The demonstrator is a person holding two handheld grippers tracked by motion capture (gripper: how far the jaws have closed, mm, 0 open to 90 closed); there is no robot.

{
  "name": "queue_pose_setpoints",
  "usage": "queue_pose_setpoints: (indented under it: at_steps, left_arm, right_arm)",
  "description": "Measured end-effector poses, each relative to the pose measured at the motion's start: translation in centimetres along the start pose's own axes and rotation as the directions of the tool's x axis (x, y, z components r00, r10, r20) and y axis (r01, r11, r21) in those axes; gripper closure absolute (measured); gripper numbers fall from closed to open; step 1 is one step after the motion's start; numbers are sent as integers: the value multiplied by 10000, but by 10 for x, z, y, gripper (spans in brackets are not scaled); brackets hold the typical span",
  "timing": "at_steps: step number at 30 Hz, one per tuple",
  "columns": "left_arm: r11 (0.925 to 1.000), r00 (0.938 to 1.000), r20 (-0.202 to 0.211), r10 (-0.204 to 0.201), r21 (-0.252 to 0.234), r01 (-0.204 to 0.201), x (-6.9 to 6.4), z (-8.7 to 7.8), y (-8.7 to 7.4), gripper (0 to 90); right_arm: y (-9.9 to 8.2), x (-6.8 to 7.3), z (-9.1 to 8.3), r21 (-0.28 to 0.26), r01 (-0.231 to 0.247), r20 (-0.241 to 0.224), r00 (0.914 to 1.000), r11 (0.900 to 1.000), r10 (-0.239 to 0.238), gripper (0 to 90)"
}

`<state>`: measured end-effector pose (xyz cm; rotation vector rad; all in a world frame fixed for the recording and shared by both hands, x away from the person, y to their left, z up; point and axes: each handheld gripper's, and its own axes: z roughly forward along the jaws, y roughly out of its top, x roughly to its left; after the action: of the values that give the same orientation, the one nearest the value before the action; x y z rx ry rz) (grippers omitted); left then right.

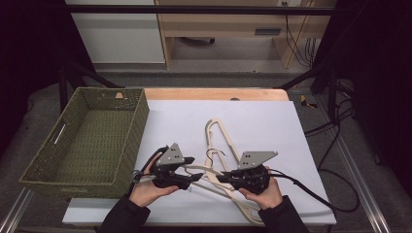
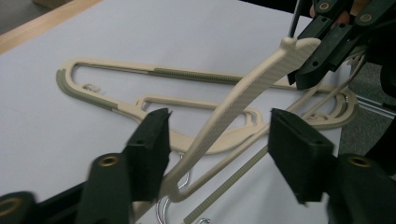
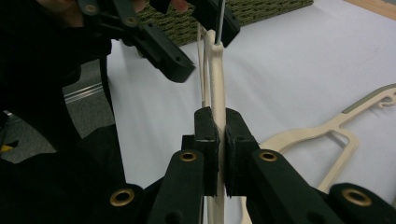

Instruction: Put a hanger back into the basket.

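Note:
A cream plastic hanger (image 2: 252,86) is lifted off the white table top, and my right gripper (image 3: 222,123) is shut on one arm of it (image 3: 217,79). My left gripper (image 2: 219,126) stands around the hanger's other end. One pad is close against the hanger and the other stands clear, so the jaws do not pinch it. In the high view the left gripper (image 1: 196,168) and the right gripper (image 1: 221,177) face each other near the front edge, with the hanger (image 1: 208,173) between them. More cream hangers (image 1: 218,136) lie flat beneath and behind.
A green woven basket (image 1: 141,121) stands at the table's left with nothing in it. The white sheet (image 1: 262,121) covers the table, with a wooden strip along its far edge. A black cable (image 1: 311,194) trails right from the right gripper.

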<state>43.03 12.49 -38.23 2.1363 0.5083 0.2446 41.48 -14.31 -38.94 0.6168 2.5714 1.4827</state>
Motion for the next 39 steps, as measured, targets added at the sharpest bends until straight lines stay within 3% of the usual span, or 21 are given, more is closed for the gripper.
queue_pose_setpoints:
  at_steps: [3,7,9,11,14,16,17,20,24,27,31,34,39]
  left_arm:
    - [9996,9999,94,100,259,-102,0,2,0,600]
    - [9972,9993,199,315,673,-328,0,3,-1,642]
    - [9918,9975,238,671,1077,-693,0,3,-1,667]
    - [9902,9971,275,716,1182,-744,-2,3,-1,695]
    - [9891,9961,648,603,1305,-684,-4,4,0,764]
    - [9910,9963,812,295,1277,-398,-7,5,1,791]
    - [9881,9952,867,458,1426,-579,-7,4,1,805]
    - [9904,9917,1266,218,1325,-386,-12,5,2,852]
    - [9945,9940,1097,-17,1040,-98,-18,4,5,865]
    - [9966,9987,498,-130,822,89,-17,-3,6,866]
    - [9976,9984,-101,-556,401,559,-10,-12,6,866]
    - [9969,9956,-552,-751,189,763,-5,-20,7,865]
    - [9958,9910,-1017,-874,-347,842,-1,-39,12,865]
  right_arm:
    - [0,2,1,179,112,-120,9999,9998,-110,867]
    - [0,2,4,370,210,-275,9994,9991,-199,866]
    - [-1,1,4,498,211,-301,9994,9985,-197,865]
    - [-1,1,4,585,225,-261,9994,9980,-210,849]
    - [-1,0,4,511,374,452,9982,9980,-397,786]
    - [-2,-1,3,498,395,860,9953,9980,-436,745]
    - [-2,-1,4,516,422,1097,9928,9978,-477,711]
    - [-4,-1,8,428,474,1742,9832,9980,-542,609]
    - [-5,-3,6,173,390,2002,9789,9991,-417,537]
    - [-4,-5,-3,-417,156,2190,9757,9990,-61,430]
    - [-6,-12,-20,-1265,-246,2413,9689,9917,549,323]
    - [-10,-19,-33,-1654,-658,2881,9510,9840,1120,240]
    - [-19,-30,-51,-2160,-1011,3375,9256,9711,1714,178]
